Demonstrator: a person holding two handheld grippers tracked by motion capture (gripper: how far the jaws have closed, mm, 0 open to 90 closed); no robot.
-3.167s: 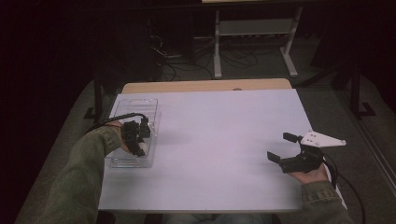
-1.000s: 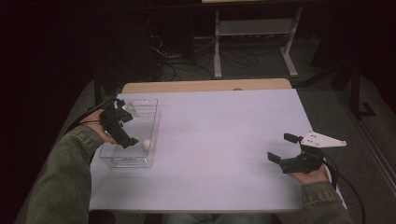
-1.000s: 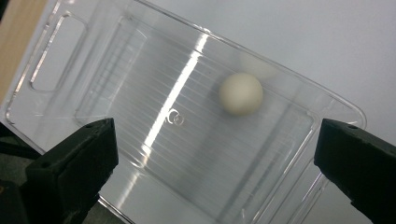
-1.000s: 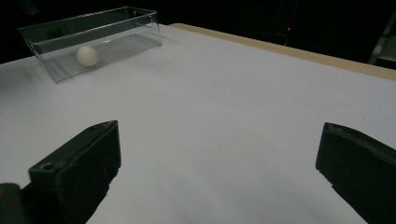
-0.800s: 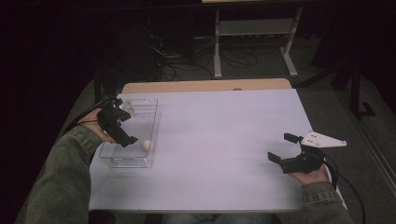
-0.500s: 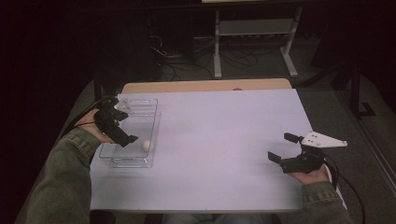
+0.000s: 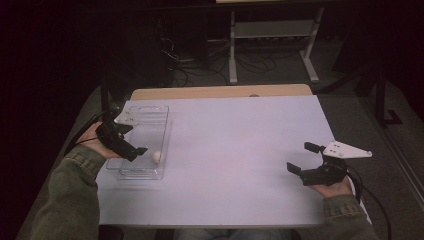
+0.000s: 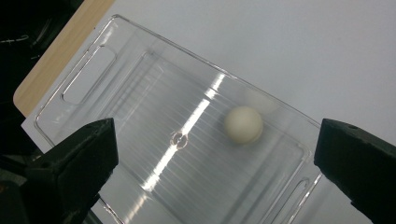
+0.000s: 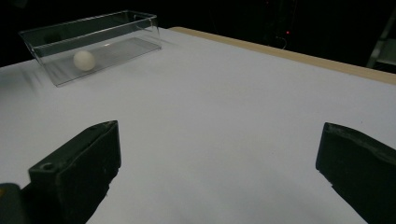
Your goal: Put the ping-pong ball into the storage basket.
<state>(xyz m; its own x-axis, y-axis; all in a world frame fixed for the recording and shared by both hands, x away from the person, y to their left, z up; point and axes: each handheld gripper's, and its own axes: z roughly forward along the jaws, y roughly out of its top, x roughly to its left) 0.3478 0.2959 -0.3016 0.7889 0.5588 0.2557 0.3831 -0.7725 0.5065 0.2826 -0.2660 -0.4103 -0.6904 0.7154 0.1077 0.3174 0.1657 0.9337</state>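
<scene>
A small cream-white ball [image 7: 157,156] is seen lying on the floor of a clear plastic bin [image 7: 159,113]. The ball is round and matte, and is placed against the bin's long wall at 3 o'clock, toward the near end. The bin is rectangular, open-topped and upright, with handle slots at both short ends, and is set at 9 o'clock on the white desk [image 7: 235,150].

A white table [image 7: 240,150] carries a clear plastic bin [image 7: 152,172] directly beneath the left gripper [image 7: 131,146].
</scene>
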